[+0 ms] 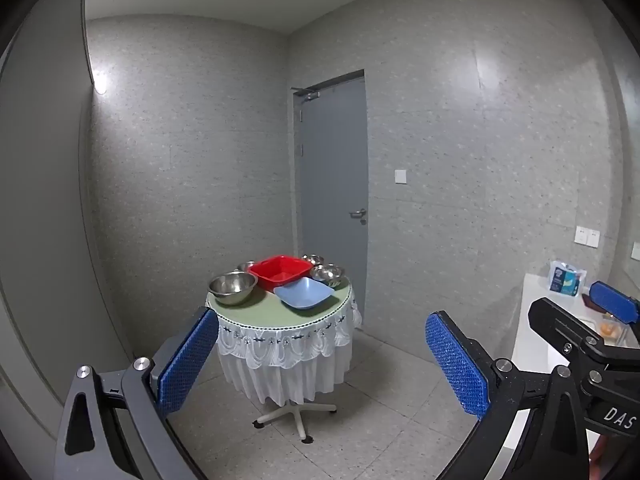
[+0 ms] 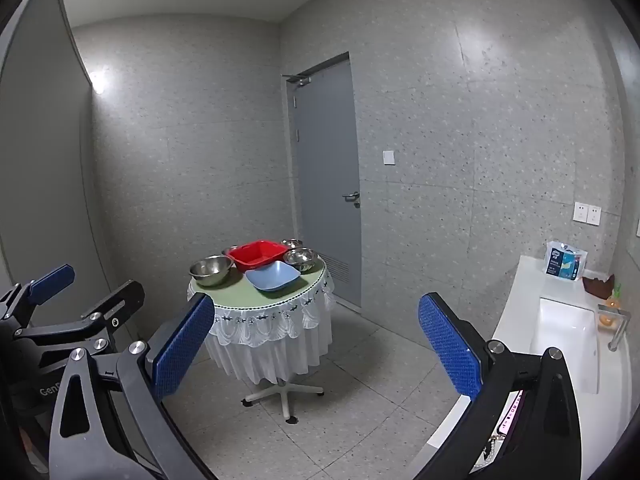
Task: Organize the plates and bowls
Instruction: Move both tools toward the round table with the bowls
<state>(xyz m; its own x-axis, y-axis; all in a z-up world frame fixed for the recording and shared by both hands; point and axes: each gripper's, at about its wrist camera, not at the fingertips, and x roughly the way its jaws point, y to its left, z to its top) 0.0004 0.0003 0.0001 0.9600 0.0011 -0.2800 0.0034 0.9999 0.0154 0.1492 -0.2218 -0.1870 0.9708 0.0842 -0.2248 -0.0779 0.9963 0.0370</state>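
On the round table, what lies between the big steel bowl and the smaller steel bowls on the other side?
The red square basin and the blue square dish lie between the big steel bowl and the smaller steel bowls; both views show it.

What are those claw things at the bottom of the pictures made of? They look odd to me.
Each is a hand-held left gripper or right gripper: dark grey and black metal linkage arms joined by silver bolts, ending in two flat fingers faced with bright blue, dimpled pads. White lettering reading "DAS" marks one body.
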